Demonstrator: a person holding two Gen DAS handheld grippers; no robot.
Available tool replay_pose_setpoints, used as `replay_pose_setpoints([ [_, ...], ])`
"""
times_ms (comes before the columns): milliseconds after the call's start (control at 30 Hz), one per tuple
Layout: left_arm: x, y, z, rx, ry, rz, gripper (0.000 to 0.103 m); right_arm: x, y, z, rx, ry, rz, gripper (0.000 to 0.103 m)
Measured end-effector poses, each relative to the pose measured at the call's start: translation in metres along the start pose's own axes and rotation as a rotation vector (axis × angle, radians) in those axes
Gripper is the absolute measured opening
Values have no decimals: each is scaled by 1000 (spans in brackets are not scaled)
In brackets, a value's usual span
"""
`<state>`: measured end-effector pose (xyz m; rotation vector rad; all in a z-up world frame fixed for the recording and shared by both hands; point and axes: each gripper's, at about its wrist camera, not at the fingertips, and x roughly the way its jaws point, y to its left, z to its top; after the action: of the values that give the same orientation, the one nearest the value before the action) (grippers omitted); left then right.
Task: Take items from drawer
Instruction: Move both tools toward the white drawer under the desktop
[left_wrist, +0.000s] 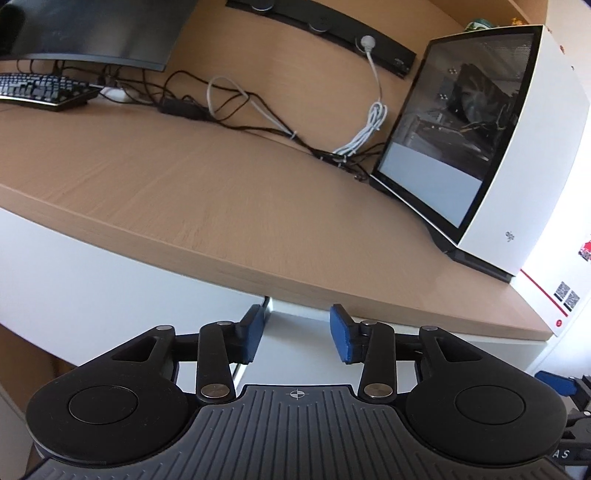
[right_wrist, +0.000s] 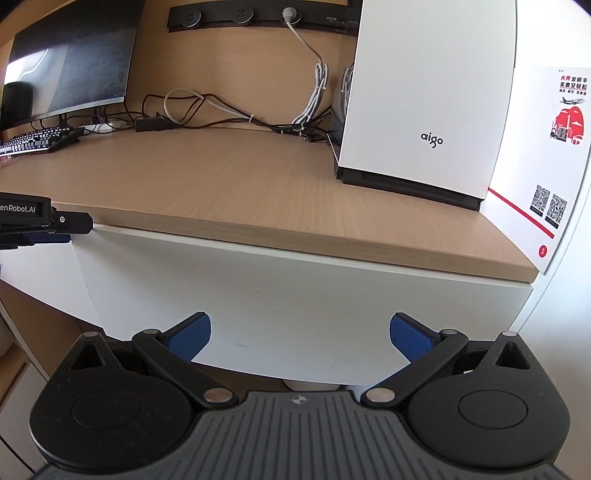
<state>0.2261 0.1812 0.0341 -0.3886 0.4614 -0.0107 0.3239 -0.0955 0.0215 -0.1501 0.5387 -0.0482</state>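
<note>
Wooden desk (right_wrist: 236, 192) against matching wood wall (right_wrist: 155, 55); daylit.

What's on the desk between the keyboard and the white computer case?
A tangle of cables along the back; the wooden desktop in front is bare, in both views.

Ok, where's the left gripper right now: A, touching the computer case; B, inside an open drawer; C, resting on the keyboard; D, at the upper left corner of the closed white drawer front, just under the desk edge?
D: the left gripper sits at the drawer front corner under the desk edge.
</note>
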Motion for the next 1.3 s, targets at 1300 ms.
replay_pose_setpoints([
  [1300, 0, 5, 3, -23, 3, -19, 37, 55, 30, 36, 90, -95, -70, 103],
])
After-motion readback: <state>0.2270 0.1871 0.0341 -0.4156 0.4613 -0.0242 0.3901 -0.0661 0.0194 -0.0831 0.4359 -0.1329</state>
